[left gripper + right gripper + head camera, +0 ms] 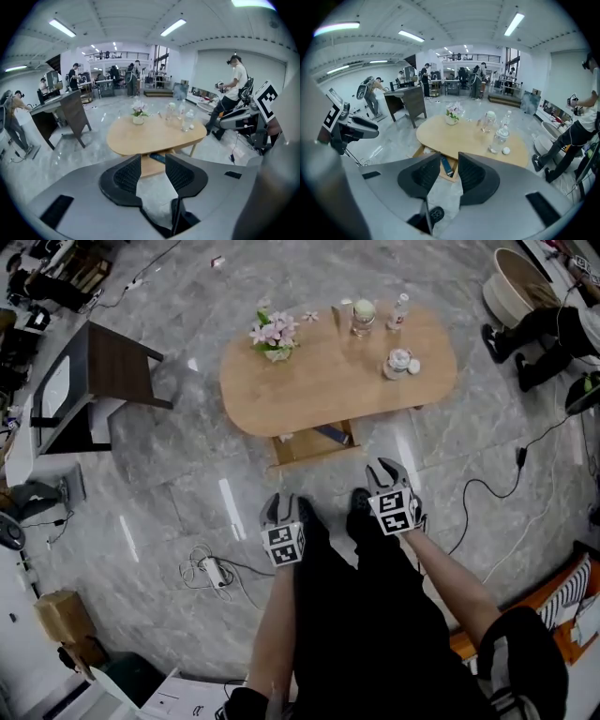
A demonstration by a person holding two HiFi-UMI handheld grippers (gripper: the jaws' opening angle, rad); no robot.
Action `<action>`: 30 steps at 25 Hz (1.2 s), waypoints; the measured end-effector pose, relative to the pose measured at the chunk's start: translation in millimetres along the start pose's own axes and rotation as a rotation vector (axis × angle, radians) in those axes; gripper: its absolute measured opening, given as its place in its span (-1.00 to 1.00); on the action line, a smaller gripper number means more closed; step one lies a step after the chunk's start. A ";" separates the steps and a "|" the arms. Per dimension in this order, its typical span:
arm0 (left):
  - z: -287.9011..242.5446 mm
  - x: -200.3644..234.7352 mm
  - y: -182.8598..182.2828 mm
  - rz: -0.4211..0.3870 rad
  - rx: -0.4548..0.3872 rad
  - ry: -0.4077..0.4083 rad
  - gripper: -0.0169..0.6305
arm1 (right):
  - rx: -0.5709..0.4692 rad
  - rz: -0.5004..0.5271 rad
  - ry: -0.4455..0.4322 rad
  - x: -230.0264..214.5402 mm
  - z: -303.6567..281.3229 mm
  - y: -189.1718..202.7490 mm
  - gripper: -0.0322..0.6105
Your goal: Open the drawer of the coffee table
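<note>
I held the left gripper [278,507] and right gripper [386,472] empty, jaws narrowly apart, near the oval light-wood coffee table [328,381], its wooden drawer [309,442] open.

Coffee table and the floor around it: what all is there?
Oval light-wood coffee table: one, tan, mid-floor.
Wooden drawer: one, tan, pulled out under table's near edge.
Flat dark-blue object: one, inside drawer.
Pink flowers in pale pot: one, tabletop left.
Green-lidded clear jar: one, tabletop right.
Clear plastic bottles: two, beside jar.
Small white ball: one, by nearer bottle.
Dark-brown wooden furniture: one, floor left.
White power strip: one, floor near person.
Left gripper: grey-black, open, empty.
Right gripper: grey-black, open, empty.
</note>
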State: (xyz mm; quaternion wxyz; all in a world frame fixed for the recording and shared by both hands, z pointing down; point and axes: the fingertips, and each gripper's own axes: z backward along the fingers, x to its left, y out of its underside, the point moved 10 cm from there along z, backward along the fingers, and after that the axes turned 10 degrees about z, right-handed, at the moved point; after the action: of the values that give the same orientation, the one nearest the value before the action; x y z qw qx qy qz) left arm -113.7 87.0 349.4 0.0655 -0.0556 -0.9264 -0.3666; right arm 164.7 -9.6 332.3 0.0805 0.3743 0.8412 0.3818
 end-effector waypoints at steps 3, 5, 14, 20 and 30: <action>23.5 -16.0 -21.3 -0.021 -0.072 0.017 -0.50 | -0.046 0.018 0.012 -8.2 29.3 -16.3 -0.62; 35.1 -24.8 -36.9 -0.043 -0.128 0.030 -0.54 | -0.092 0.036 0.022 -14.4 44.0 -29.4 -0.68; 111.7 -51.7 -110.8 -0.132 -0.430 0.061 -0.76 | -0.335 0.074 0.039 -32.7 110.9 -97.1 -0.77; 149.9 -59.4 -157.6 -0.025 -0.555 0.206 -0.87 | -0.539 0.062 0.012 -40.5 153.4 -154.6 -0.82; 211.1 -68.4 -206.3 -0.036 -0.657 0.277 -0.91 | -0.648 0.037 -0.130 -45.0 211.8 -192.2 -0.86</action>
State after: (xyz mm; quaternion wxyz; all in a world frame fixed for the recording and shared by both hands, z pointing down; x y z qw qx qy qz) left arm -94.5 78.7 47.2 0.1625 -0.0070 -0.7423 -0.6500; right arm 176.4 0.4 43.2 0.2421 0.3680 0.6623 0.6061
